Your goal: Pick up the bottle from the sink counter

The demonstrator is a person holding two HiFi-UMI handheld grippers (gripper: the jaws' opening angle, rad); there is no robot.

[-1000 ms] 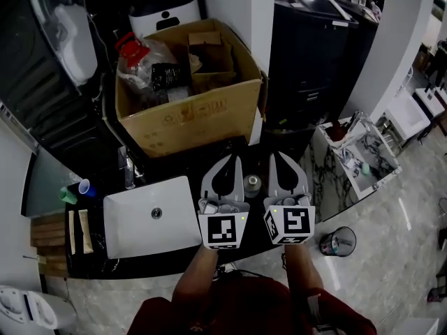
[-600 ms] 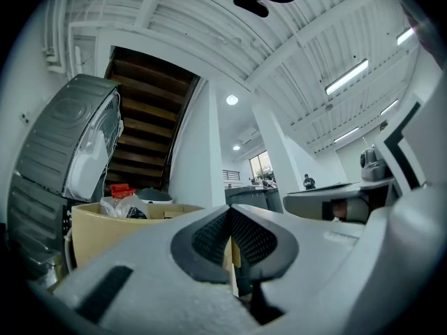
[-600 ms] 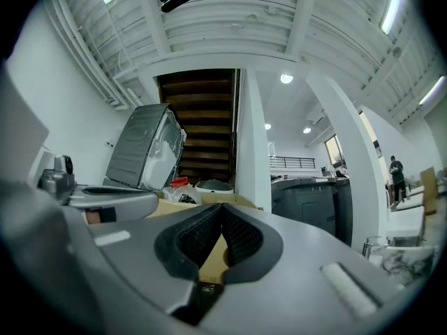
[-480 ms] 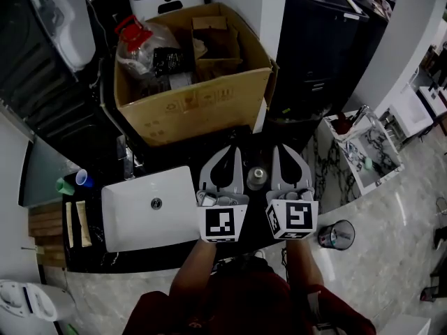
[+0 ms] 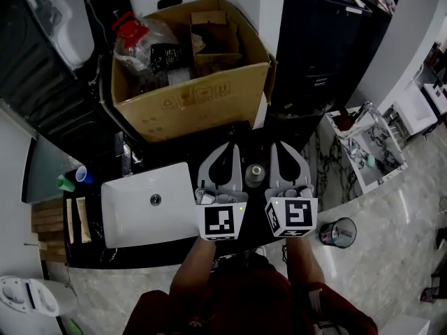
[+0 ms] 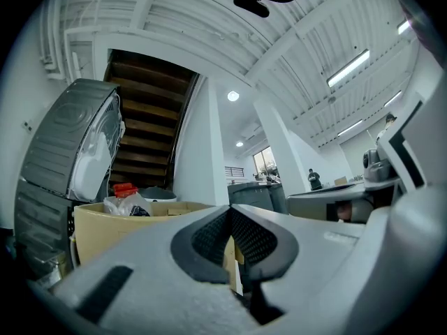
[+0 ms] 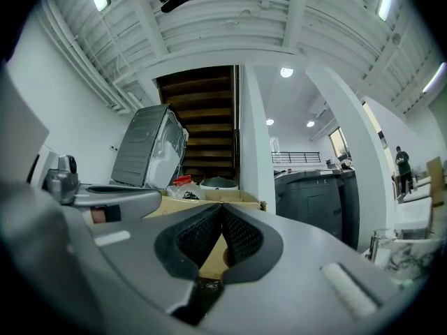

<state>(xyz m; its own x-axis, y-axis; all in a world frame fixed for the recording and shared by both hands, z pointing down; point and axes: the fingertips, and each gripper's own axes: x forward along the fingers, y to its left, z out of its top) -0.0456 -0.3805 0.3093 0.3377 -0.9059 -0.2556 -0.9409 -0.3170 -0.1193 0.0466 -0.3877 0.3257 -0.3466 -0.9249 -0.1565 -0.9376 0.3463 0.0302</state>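
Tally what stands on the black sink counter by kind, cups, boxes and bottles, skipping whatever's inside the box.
Cups: 2, a green cup and a blue cup
Cardboard box: 1
Bottle: 1
Total: 4

My left gripper and right gripper are pale grey shells with black ribbed pads and white cubes (black square markers); my top is dark red.

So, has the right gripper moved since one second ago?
No. The right gripper is at the same place beside the bottle, as before.
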